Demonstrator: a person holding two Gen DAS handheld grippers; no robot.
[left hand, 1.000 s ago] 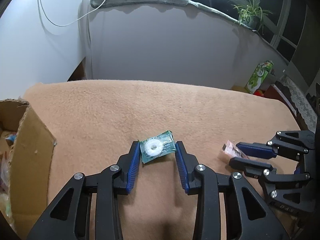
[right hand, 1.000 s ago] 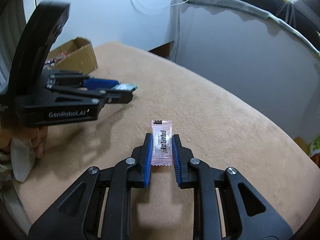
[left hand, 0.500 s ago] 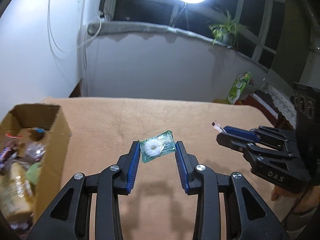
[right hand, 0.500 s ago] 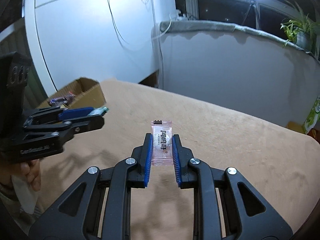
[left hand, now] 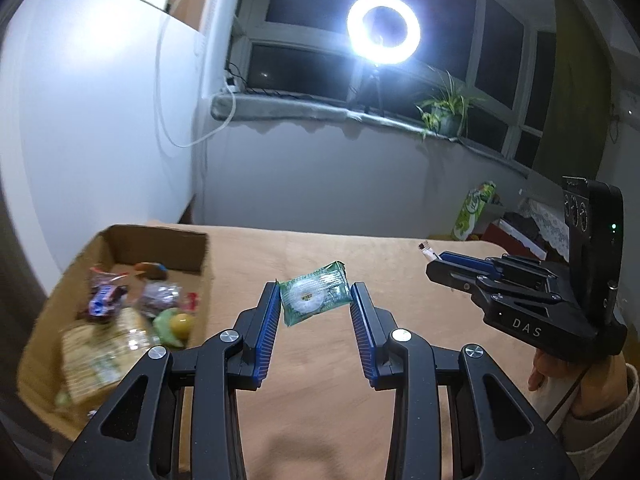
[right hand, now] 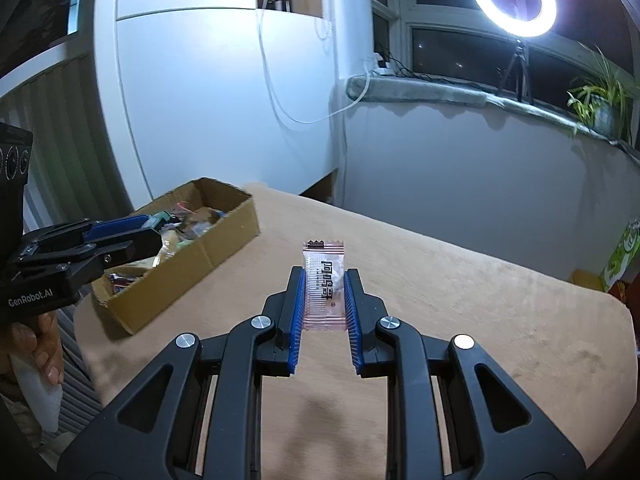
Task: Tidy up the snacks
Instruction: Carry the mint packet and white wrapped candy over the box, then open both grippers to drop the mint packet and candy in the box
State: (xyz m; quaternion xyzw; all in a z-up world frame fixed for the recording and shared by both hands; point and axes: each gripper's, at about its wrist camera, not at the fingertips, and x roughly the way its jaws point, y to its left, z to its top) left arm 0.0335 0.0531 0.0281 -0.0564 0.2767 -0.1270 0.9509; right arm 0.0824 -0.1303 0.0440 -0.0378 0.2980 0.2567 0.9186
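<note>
**Both candies up, box next**

My left gripper (left hand: 314,308) is pinching the green candy (left hand: 313,298), and my right gripper (right hand: 323,294) is clamped on the pink sachet (right hand: 324,285), both off the table (left hand: 320,380). The cardboard box (left hand: 160,248) already holds snacks; I reckon only these two drops remain.

White walls, dark window (left hand: 304,68), ring light (left hand: 383,29) on sill, potted plant (left hand: 446,110), tan-covered table (left hand: 400,264).
</note>
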